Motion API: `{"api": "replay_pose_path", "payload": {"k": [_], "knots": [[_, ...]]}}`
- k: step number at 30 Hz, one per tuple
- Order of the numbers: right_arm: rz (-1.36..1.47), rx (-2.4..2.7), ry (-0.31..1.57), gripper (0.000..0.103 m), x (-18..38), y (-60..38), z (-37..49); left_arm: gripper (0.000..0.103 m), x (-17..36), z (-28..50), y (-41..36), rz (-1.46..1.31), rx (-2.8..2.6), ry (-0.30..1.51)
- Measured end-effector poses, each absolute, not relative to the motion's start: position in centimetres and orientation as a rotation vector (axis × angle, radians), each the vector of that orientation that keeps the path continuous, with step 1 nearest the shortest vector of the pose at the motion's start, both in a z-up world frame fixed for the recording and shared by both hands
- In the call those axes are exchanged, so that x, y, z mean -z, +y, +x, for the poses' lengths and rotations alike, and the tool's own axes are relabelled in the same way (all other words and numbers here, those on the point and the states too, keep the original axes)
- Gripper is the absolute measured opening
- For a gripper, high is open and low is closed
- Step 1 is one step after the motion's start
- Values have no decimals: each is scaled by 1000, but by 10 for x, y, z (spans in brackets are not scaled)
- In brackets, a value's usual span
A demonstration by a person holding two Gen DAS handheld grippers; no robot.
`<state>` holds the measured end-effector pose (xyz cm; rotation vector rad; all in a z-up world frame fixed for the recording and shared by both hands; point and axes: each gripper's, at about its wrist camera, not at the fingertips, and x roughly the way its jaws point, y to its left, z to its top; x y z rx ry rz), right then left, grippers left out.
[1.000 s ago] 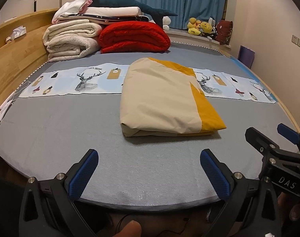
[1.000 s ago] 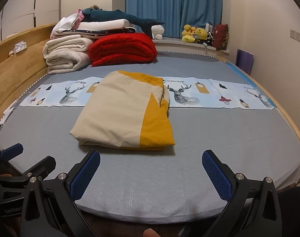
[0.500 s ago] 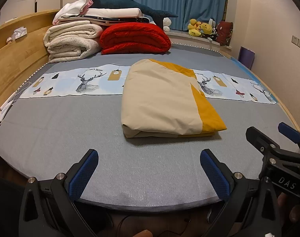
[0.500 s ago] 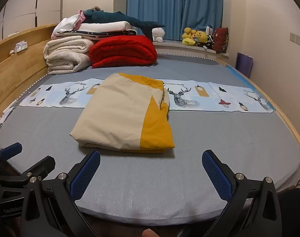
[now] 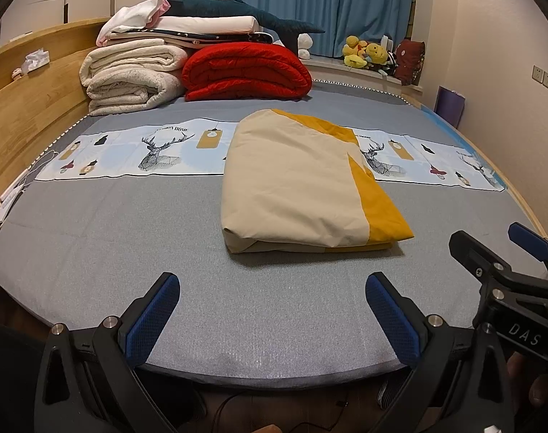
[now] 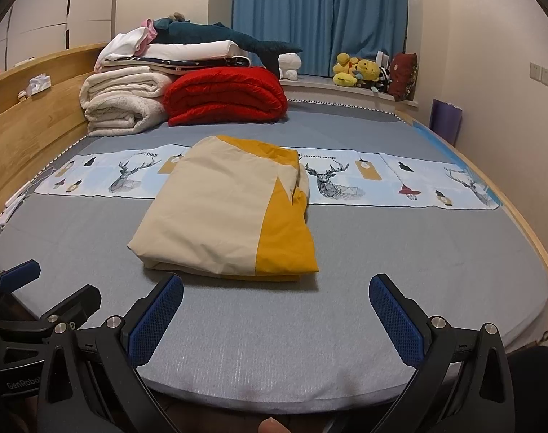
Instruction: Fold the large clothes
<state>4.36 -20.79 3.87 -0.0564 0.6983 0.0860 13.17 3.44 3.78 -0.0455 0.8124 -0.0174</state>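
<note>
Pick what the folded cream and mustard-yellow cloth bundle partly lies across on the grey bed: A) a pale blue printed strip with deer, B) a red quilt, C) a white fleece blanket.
A: the folded cream and mustard-yellow cloth bundle overlaps the pale blue printed strip with deer at its far end.

The bed (image 5: pixel 137 252), covered by a grey sheet, carries a printed deer-pattern strip (image 5: pixel 137 153) across its middle. A folded cream-and-yellow garment (image 5: pixel 295 195) lies partly over that strip. At the far end sit rolled white blankets (image 5: pixel 129 83) beside a folded red quilt (image 5: pixel 245 72).
</note>
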Motion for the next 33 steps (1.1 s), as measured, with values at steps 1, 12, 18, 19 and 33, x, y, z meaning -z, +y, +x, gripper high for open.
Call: {"api": "replay_pose_path", "payload": {"k": [1,12,18,19,33], "knots": [[-56,-86,698,103,-39,-208,44,102,-38,132,34,-46,17,812],[-58,-86,696,103,-38,-208,44,102,-38,132,34,-45,17,811],[-58,-86,696,103,-37,-207,44,102,-38,132,33,-46,16,811],[-58,-86,696,103,-37,-207,44,102,-38,132,33,-46,16,811],[-59,-85,695,103,-36,-207,44,102,-38,132,32,-47,15,812]]}}
